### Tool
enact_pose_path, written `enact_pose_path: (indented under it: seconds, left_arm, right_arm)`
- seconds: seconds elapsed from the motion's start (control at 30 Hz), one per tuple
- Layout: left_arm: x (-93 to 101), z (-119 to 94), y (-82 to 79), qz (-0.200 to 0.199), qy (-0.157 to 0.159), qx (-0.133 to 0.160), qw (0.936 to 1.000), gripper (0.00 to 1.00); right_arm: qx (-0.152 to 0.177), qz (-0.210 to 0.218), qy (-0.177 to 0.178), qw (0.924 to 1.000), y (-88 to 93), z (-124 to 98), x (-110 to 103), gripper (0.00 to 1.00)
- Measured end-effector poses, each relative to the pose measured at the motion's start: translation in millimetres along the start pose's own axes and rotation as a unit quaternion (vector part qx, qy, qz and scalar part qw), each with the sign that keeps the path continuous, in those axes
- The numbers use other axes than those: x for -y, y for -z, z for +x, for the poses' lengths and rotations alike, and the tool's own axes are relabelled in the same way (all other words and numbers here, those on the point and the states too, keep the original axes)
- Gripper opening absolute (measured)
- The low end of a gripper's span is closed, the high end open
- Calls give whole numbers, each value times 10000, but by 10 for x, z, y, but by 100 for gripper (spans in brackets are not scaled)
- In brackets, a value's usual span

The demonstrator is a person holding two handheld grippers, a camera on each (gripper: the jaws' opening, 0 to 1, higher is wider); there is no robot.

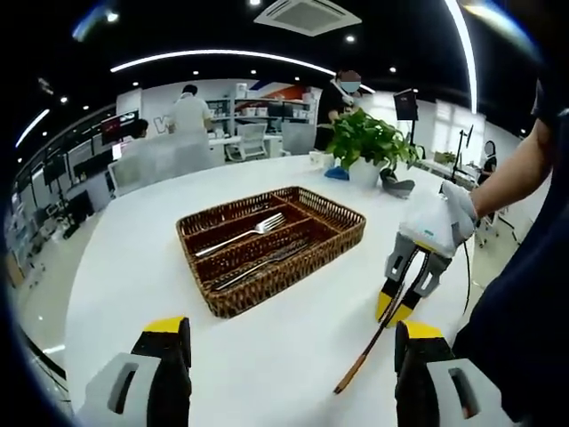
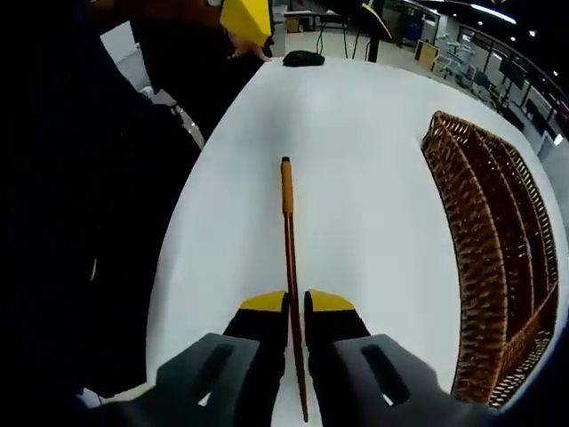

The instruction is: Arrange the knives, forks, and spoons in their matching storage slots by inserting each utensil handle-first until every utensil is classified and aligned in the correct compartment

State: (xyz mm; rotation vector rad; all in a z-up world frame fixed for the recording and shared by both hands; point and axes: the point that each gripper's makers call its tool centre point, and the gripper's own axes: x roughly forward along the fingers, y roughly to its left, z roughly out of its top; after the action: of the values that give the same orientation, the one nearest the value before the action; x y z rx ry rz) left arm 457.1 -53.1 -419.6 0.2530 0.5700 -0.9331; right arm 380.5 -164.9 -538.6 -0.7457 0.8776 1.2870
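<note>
On the white round table (image 1: 133, 267), the brown woven wicker tray (image 1: 342, 233) already holds a silver metal fork (image 1: 242, 234) and other utensils in its slots. Right gripper (image 2: 297, 307), jaws clamped on a slim brown-handled utensil (image 2: 289, 240), has yet to insert it; left gripper (image 1: 289, 342) stands apart, empty.

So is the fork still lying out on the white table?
No, the fork lies inside a slot of the wicker basket, not on the table.

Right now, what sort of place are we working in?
Probably an open-plan office or lab: white round table holding a brown wicker cutlery tray, rows of desks with monitors behind, and a square ceiling air-conditioning vent overhead.
</note>
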Motion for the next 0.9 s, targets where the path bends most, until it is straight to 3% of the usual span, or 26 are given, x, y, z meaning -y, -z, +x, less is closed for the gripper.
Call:
enact_pose_path:
  seconds: [0.2,0.43,0.6,0.7,0.9]
  left_arm:
    - [-2,-15,7,-19,-38,35,10000,100]
    - [-16,-44,37,-17,-22,-20,10000,100]
    - [-53,-76,12,-57,-15,13,10000,100]
    - [-63,-76,-5,-78,23,-49,10000,100]
    - [-68,-32,-28,-79,80,-113,9999,100]
  right_arm:
    - [-157,-170,24,9997,1,20,-35,3]
    - [-139,-52,17,9999,-11,24,-55,2]
    - [44,247,66,9997,-51,-37,-90,1]
    - [234,632,223,9975,-106,-132,-48,1]
    - [359,966,552,9931,-119,-307,76,1]
